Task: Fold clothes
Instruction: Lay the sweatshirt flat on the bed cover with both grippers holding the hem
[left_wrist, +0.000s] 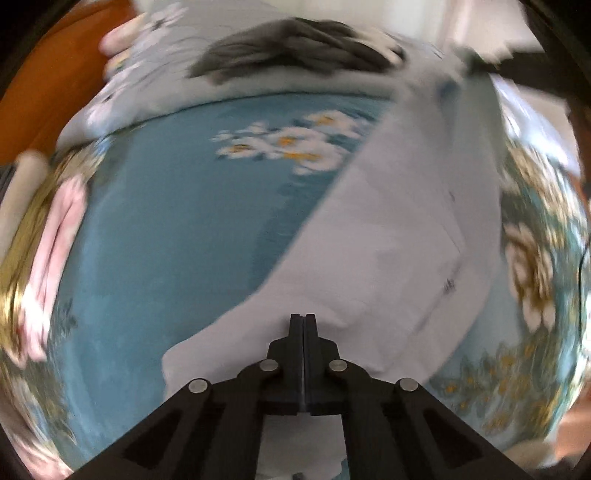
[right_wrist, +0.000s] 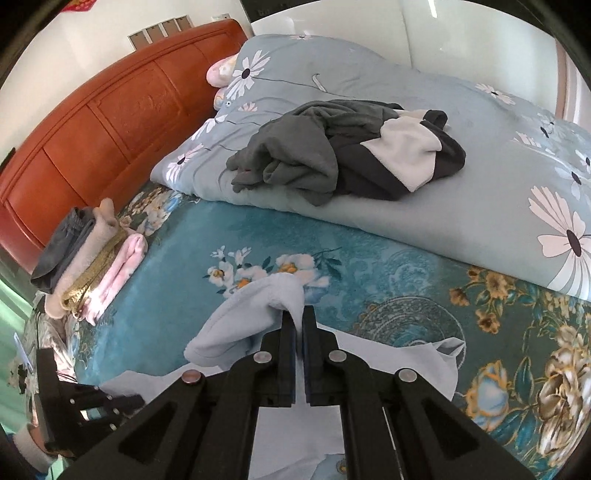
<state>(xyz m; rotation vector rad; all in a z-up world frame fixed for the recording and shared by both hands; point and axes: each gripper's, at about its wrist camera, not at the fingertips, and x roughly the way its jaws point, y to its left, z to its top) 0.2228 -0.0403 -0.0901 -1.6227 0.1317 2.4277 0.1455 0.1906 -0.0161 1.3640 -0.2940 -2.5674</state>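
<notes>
Headboard: glossy wood, at 10 o'clock. Pale blue garment: soft matt fleece. Bedsheet: smooth printed cloth. Right gripper: matt black plastic, metal pins.

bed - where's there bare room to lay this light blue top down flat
The widest free patch is the teal floral bedspread, bordered by the folded stack on the left, the grey-blue duvet behind and the light blue top in front. It is crowded on the duvet, where the dark clothes pile lies.
</notes>
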